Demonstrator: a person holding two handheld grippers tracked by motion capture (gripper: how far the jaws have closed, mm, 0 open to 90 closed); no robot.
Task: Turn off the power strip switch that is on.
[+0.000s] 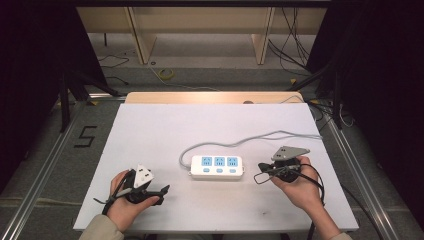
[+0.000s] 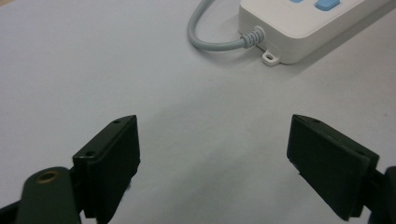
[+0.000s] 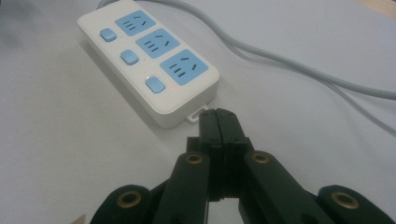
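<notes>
Power strip (image 1: 217,167) lies flat mid-surface (image 1: 150,130), sockets up and reachable between both; left hand-held gripper (image 1: 162,192) gapes wide and empty nearby, right hand-held gripper (image 1: 260,171) sits pressed closed just beside its end

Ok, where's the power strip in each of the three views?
High view: power strip at table centre, between the grippers.
Left gripper view: its cord end at top right.
Right gripper view: upper left, beyond the shut jaws.
Shared landmark: its grey cord.
</notes>
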